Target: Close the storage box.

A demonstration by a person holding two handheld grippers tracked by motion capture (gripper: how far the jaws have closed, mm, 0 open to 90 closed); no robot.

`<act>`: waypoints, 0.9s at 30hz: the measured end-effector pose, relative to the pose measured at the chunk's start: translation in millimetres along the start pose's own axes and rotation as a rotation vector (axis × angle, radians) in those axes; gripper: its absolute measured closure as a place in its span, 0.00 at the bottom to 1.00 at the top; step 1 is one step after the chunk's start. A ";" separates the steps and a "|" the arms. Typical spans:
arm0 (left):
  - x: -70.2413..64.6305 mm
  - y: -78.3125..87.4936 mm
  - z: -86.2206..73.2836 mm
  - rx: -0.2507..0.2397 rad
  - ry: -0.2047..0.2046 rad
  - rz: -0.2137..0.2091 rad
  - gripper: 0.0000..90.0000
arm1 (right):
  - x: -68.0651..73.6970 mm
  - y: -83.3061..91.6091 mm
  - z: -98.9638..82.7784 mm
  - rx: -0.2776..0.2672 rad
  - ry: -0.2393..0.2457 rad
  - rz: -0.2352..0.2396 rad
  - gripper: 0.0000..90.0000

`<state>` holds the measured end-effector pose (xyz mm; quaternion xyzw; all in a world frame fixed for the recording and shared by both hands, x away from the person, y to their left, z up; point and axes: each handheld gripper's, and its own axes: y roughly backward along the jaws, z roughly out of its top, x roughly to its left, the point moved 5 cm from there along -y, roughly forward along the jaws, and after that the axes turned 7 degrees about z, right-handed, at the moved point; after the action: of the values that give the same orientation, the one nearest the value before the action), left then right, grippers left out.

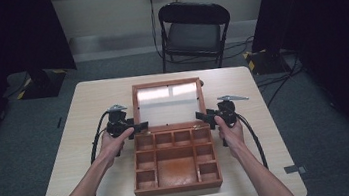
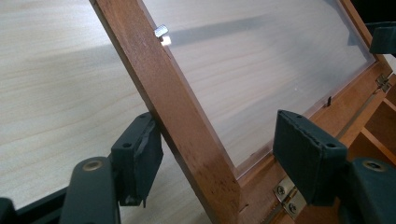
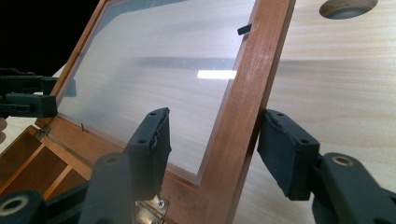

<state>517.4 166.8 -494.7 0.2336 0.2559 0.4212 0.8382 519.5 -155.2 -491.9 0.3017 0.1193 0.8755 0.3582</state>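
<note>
A wooden compartment box (image 1: 175, 162) sits open at the middle of the desk (image 1: 87, 103), its glass-paned lid (image 1: 168, 104) tilted back. The left gripper (image 1: 133, 128) and right gripper (image 1: 204, 117) straddle the lid's two side rails near the hinges, apparently to steady or swing it evenly. Both pairs of fingers (image 2: 140, 158) are spread, not yet clamped on the wood.

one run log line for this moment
scene: wooden box on table | lid: open | left gripper: straddles lid's side rail | right gripper: straddles opposite rail
</note>
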 end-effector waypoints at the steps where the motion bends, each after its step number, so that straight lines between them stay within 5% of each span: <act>1: -0.1 0.7 0.5 -0.002 0.004 -0.003 0.36 | 0.3 0.5 0.3 0.001 -0.001 0.001 0.49; 27: -8.9 23.0 17.1 -0.070 -0.033 -0.011 0.36 | 15.5 14.5 20.0 -0.038 0.077 0.025 0.45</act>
<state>510.0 168.8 -465.7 0.2095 0.2283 0.4213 0.8523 515.0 -154.8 -463.1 0.2625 0.1124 0.8930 0.3479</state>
